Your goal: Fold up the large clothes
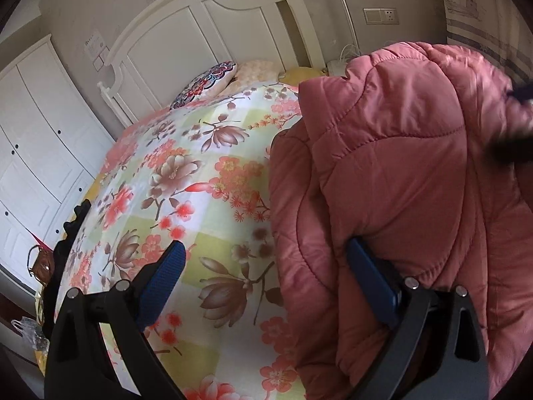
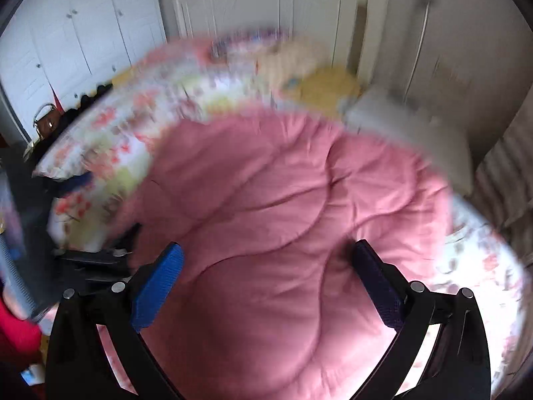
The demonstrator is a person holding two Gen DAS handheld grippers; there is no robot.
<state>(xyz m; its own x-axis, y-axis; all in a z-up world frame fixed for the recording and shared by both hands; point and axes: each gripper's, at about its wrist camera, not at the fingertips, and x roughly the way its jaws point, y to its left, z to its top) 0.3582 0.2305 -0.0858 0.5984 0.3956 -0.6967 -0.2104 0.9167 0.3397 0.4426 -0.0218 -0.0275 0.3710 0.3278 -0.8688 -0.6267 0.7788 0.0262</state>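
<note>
Left gripper point(image 1: 266, 266): jaws spread wide, blue pads point(image 1: 163, 283) well apart, nothing between. Right gripper point(image 2: 266, 266): jaws likewise wide apart, pads point(image 2: 156, 286) gripping nothing; view motion-blurred.

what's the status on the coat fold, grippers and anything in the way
Left gripper open, empty. Right gripper open over pink quilted coat. Coat bunched on floral bedspread, not folded flat. Nothing in the way.
</note>
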